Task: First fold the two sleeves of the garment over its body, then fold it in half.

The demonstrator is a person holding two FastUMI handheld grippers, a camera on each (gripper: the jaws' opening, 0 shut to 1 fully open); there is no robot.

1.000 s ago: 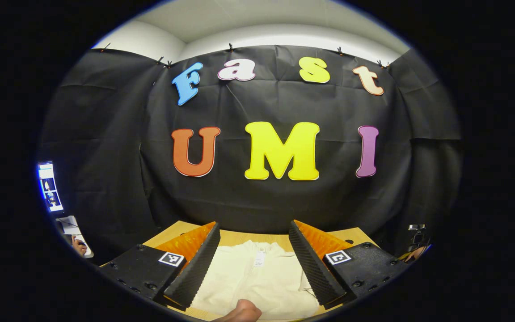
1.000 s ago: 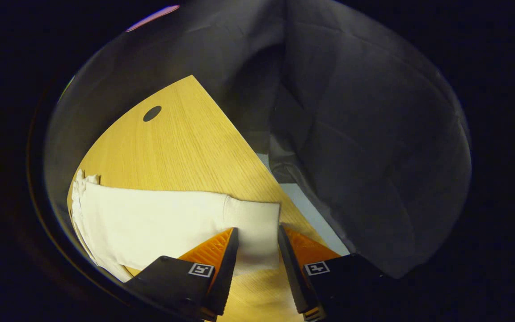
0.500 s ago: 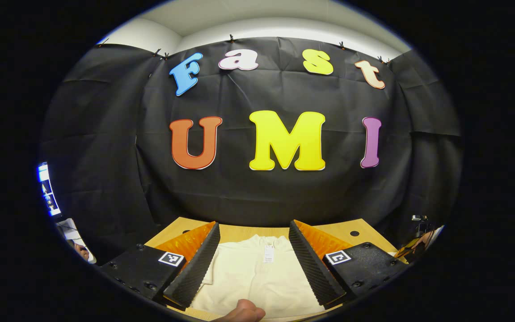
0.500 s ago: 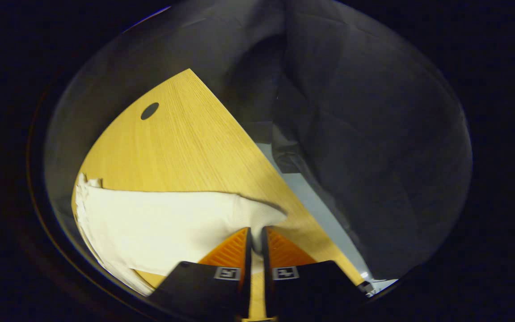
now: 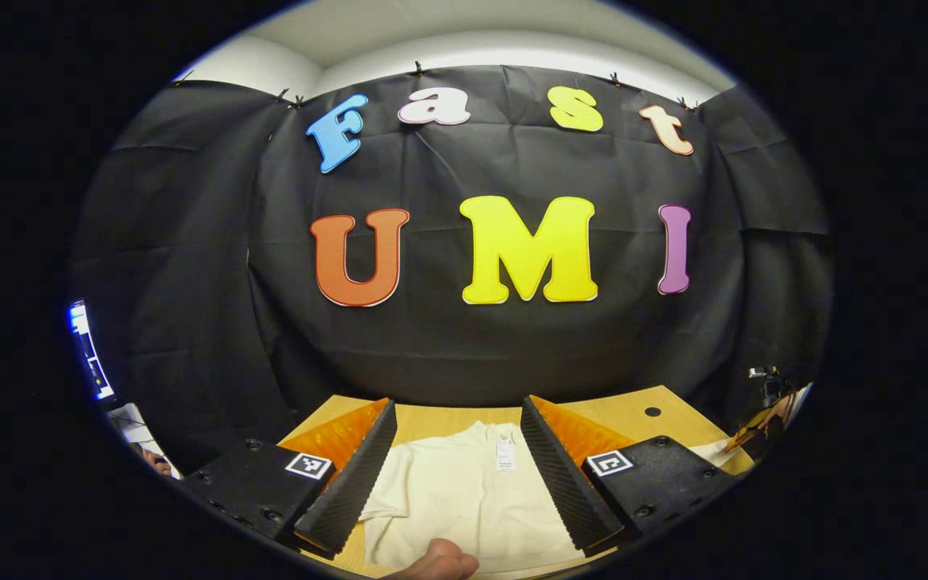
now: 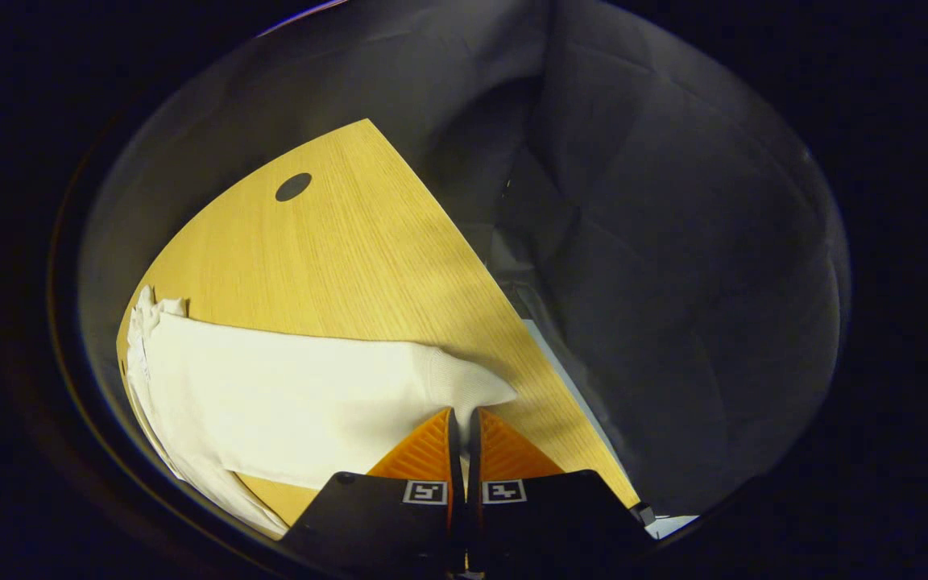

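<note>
A cream long-sleeved garment lies flat on the wooden table, its collar and neck tag towards the booth wall. My left gripper hovers open above its body, nothing between the fingers. In the right gripper view, one sleeve stretches across the table towards the right edge. My right gripper is shut on the sleeve's ribbed cuff, which bunches and lifts slightly at the fingertips.
A round cable hole sits in the table's far corner. The table's right edge runs close beside the cuff, with black cloth beyond. A fingertip shows at the bottom of the left gripper view. A lit screen stands far left.
My right gripper went from open around the cuff to shut on it, and the cuff bunched up. The left gripper drifted slightly, staying open above the garment.
</note>
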